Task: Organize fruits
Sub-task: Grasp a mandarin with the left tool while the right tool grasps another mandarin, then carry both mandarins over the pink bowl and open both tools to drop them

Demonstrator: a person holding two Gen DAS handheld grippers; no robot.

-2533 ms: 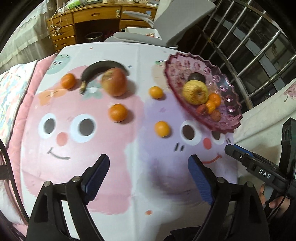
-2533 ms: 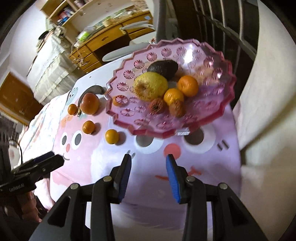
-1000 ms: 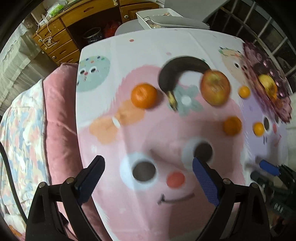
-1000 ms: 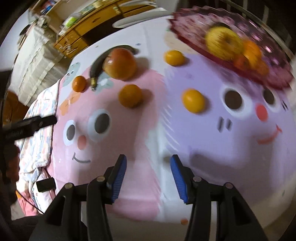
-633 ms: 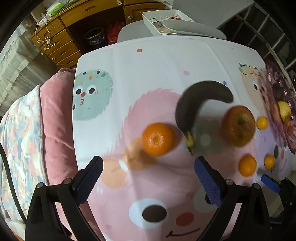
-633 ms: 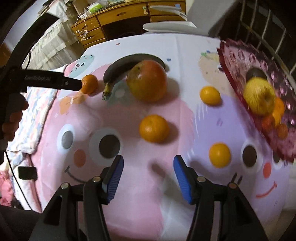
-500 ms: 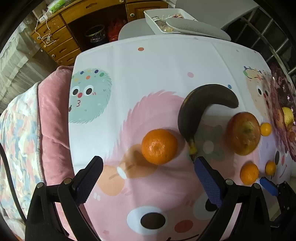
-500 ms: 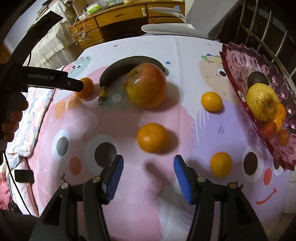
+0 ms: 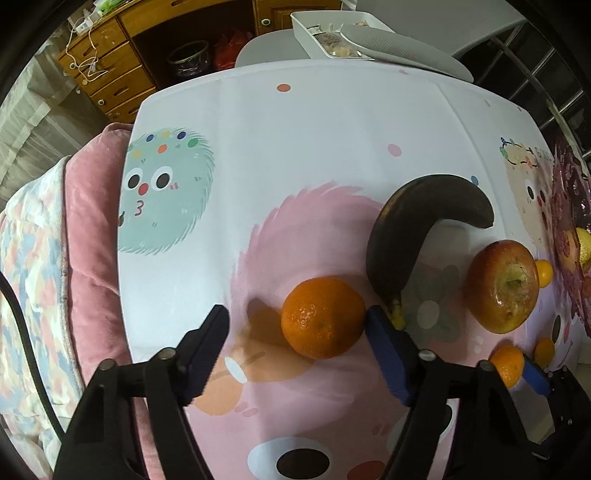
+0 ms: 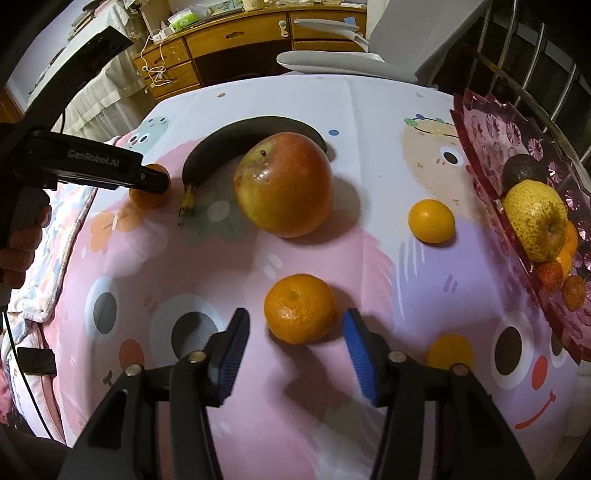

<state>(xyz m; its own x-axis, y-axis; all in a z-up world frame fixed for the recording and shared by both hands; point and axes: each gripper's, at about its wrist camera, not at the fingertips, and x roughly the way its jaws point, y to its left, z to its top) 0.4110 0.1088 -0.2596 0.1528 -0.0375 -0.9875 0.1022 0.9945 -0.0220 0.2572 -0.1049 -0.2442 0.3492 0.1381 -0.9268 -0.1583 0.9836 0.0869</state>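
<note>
My left gripper (image 9: 295, 325) is open around an orange mandarin (image 9: 322, 317) on the cartoon tablecloth; its right pad touches or nearly touches the fruit, the left pad stands apart. A dark overripe banana (image 9: 413, 229) and a red apple (image 9: 502, 291) lie just right of it. My right gripper (image 10: 295, 339) is open with another mandarin (image 10: 300, 308) between its fingertips, untouched. The apple (image 10: 284, 184) and banana (image 10: 236, 144) lie behind it. A pink glass fruit plate (image 10: 491, 125) at the right holds a yellow pear (image 10: 535, 218), an avocado and small fruits.
Two small yellow-orange mandarins (image 10: 430, 220) (image 10: 450, 350) lie near the plate. A pink cushion (image 9: 92, 229) borders the table's left edge. A grey chair (image 10: 351, 59) and wooden desk (image 10: 236, 33) stand behind the table. A metal railing (image 10: 535, 74) runs at the right.
Both grippers have moved forward and down. The left one now straddles the left mandarin and has narrowed. The right one has closed in on the middle mandarin.
</note>
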